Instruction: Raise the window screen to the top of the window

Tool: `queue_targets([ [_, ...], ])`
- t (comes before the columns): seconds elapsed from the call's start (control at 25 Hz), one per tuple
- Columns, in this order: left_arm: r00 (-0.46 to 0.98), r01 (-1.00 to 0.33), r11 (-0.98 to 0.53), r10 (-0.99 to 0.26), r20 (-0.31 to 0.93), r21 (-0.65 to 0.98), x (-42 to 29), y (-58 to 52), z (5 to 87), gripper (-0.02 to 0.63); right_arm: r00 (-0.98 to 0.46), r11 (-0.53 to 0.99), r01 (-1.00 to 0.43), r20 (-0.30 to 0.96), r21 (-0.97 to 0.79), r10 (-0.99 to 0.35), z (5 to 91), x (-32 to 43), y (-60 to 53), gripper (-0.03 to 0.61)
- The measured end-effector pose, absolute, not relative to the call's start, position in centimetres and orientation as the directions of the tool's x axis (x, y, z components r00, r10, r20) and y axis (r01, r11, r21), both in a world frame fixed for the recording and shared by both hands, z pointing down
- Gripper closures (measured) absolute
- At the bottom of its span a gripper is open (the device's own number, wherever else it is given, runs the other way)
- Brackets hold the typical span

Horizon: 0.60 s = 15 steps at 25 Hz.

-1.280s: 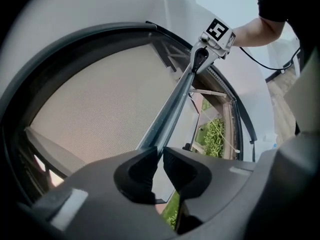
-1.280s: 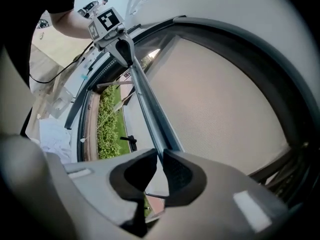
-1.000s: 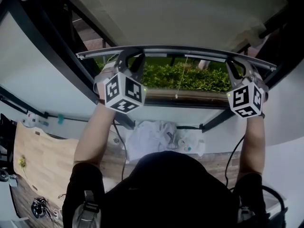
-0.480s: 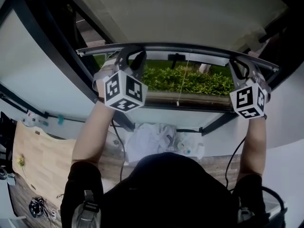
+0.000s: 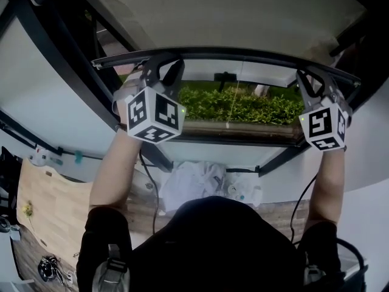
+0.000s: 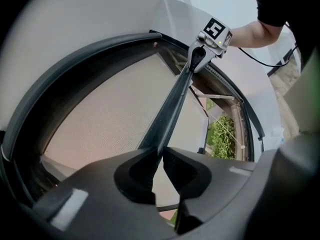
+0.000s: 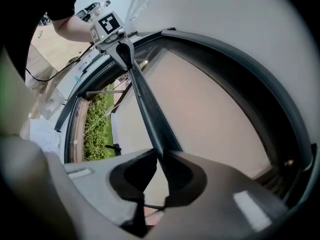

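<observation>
While both ends are pinched like this, the big risk I see is the bottom bar (image 5: 231,55) going crooked: if one side rises quicker than the other, the bar probably cocks and binds against the dark window frame (image 5: 61,59). The left hand-held gripper (image 6: 161,153) is clamped on the bar near its left end and the right hand-held gripper (image 7: 161,160) is clamped near its right end, but both only bite a thin edge, so a slip looks possible, and then I'd guess the screen drops or snaps away. The pull cord (image 5: 233,102) hanging mid-bar might also snag. As for room: the bar sits partway up, with an open gap below it down to the sill (image 5: 243,128) and a hedge (image 5: 243,105) outside. Above it, a broad stretch of mesh (image 6: 110,114) runs to the far frame edge, so lots of travel is left. Sideways it's tight, since the right one sits just beside the frame.
</observation>
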<state>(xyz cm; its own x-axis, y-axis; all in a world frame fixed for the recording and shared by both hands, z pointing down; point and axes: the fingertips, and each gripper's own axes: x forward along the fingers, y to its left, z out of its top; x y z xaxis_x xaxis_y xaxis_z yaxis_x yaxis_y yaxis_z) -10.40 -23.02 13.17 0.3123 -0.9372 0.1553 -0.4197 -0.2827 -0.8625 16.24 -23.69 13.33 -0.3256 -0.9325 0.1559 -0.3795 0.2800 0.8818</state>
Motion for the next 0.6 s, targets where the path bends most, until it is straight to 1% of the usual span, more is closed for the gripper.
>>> queue_targets([
  [0.12, 0.315, -0.409, -0.302, -0.932, 0.177, -0.861, -10.3, -23.1, 12.4, 0.574, -0.329, 0.285, -0.371, 0.161, 0.884, -0.930, 12.6, 16.3, -23.7, 0.540],
  [0.24, 0.319, -0.406, -0.274, -0.936, 0.146, -0.872, -10.3, -22.9, 11.4, 0.575, -0.330, 0.261, -0.372, 0.137, 0.891, -0.934, 11.6, 16.3, -23.6, 0.540],
  [0.44, 0.311, -0.400, -0.254, -0.942, 0.130, -0.881, -10.3, -22.9, 11.1, 0.575, -0.340, 0.282, -0.389, 0.148, 0.877, -0.929, 11.3, 16.4, -23.5, 0.540],
  [0.6, 0.311, -0.407, -0.229, -0.945, 0.101, -0.884, -10.3, -22.8, 10.2, 0.575, -0.340, 0.263, -0.390, 0.128, 0.882, -0.932, 10.4, 16.4, -23.5, 0.540],
])
